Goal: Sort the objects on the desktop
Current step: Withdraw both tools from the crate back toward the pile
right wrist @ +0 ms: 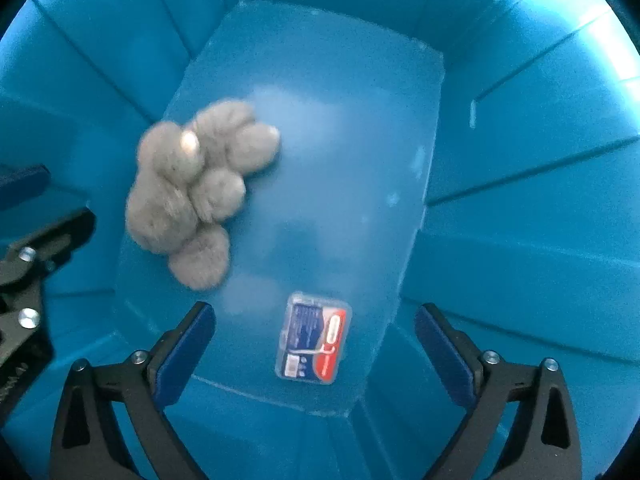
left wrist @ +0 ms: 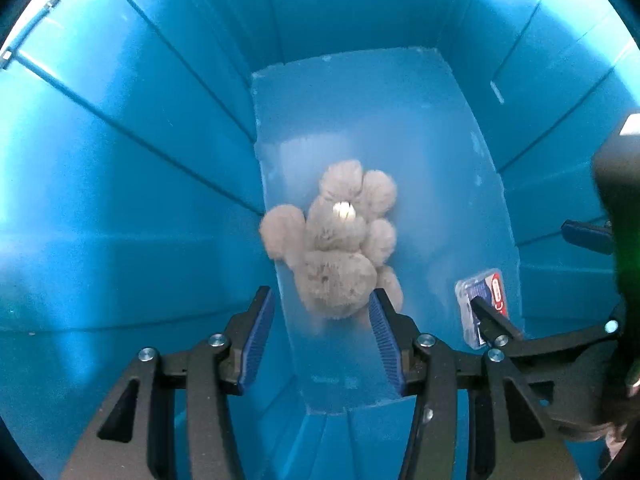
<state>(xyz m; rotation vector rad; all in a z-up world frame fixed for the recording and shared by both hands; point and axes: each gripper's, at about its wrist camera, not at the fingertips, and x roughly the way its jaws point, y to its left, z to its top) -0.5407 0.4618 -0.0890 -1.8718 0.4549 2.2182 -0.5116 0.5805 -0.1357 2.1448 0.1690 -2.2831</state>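
Grey plush toy (left wrist: 336, 240), small clear packet (right wrist: 314, 338) apart on bin floor (right wrist: 340, 160).

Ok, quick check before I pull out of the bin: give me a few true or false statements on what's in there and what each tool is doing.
1. The grey plush toy lies on the floor of the blue bin. True.
2. The left tool is clamped on the plush toy. False: its jaws stand open, with nothing between them.
3. The small plastic case with the red and blue label lies flat on the bin floor. True.
4. The right tool holds the case. False: it is open, its fingers wide of the case.
5. The case rests on top of the plush toy. False: they lie apart.
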